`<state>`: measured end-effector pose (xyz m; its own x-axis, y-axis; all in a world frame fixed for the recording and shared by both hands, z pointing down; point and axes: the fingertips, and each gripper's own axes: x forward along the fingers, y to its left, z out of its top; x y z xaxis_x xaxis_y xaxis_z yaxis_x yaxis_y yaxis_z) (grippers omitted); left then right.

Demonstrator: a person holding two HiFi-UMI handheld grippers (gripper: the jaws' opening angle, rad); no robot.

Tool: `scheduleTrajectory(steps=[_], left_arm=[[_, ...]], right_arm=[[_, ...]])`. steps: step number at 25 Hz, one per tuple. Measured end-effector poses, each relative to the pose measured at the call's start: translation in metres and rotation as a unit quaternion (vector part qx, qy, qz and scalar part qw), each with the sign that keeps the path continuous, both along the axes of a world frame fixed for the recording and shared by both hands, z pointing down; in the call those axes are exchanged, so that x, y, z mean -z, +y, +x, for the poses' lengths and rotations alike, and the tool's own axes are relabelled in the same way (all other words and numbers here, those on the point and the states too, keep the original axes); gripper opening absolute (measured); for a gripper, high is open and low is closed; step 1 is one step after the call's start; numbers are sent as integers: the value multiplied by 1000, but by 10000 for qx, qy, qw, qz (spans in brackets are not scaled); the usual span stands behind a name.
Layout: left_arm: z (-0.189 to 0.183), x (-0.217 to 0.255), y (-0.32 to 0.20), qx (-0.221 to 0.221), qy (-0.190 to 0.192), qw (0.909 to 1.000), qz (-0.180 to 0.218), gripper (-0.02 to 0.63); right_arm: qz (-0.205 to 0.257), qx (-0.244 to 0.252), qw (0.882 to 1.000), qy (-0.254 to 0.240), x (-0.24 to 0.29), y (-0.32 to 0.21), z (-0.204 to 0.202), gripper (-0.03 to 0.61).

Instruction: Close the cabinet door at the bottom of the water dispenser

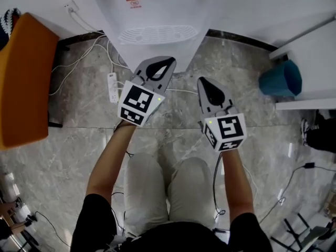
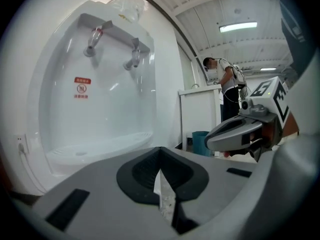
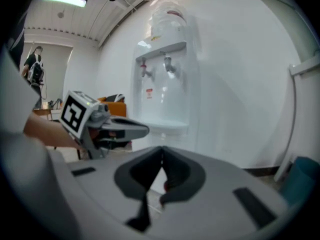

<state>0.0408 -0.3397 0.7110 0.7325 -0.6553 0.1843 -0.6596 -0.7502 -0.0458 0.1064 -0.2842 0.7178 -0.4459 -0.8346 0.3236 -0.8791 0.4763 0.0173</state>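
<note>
We note left gripper (image 1: 169,63) and right gripper (image 1: 203,83) jaws pressed together on nothing before the water dispenser (image 1: 157,14); reaching low toward its base could snag the floor's power strip (image 1: 112,87).

Dispenser (image 1: 157,12) glossy plastic; floor (image 1: 63,156) polished stone.

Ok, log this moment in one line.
left gripper: shut, empty | right gripper: shut, empty | both: facing dispenser, not touching | cabinet door: not in view
</note>
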Motion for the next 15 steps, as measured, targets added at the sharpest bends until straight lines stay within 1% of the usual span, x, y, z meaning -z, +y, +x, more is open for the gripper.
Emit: scheduleTrajectory(steps=[3,8,12,15], left_arm=[[-7,31,14,-65,-3,10000,-28,11],[-25,89,37,-71,196,9995,-244,11],[-43,124,56,165,339,9978,-540,11],[-54,155,69,325,428,9956,-761,11]], right_arm=[[-128,60,9998,-134,29,4,-6,32],[-239,51,9994,-235,87,9,-15,32],[-395,33,9985,-374,135,11,-19,32],[-471,38,9983,-340,173,16,-22,32]])
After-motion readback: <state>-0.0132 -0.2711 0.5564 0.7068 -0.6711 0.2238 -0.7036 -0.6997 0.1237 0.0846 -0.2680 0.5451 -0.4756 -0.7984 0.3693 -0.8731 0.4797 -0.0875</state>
